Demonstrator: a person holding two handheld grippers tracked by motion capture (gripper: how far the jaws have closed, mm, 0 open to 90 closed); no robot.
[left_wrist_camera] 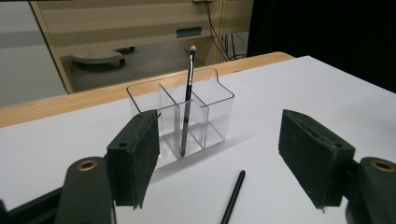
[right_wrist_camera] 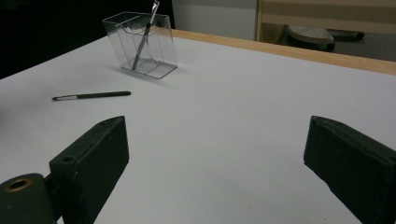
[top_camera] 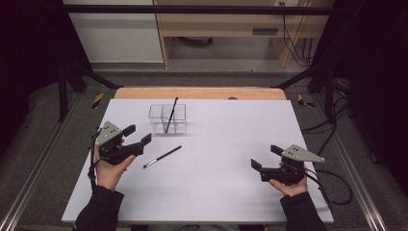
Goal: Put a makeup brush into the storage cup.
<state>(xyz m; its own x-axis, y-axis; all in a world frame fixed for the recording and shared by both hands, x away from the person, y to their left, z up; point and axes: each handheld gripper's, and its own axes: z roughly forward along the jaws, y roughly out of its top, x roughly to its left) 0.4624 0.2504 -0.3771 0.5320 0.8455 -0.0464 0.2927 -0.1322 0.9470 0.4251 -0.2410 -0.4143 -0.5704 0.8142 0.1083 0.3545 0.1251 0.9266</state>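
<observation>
The left gripper [top_camera: 136,135] is held with jaws apart and empty, just short of the loose brush [top_camera: 162,157] lying flat. Beyond it, the clear organizer [top_camera: 167,118] holds another brush [top_camera: 171,114] upright. Pickup is judged next: lowering and closing around the handle.

A white tabletop [top_camera: 216,168] with a wooden strip along its far edge carries a clear divided holder [top_camera: 167,118] near the far edge, left of centre, and a black brush [top_camera: 162,157] lying flat nearer the left edge.
</observation>
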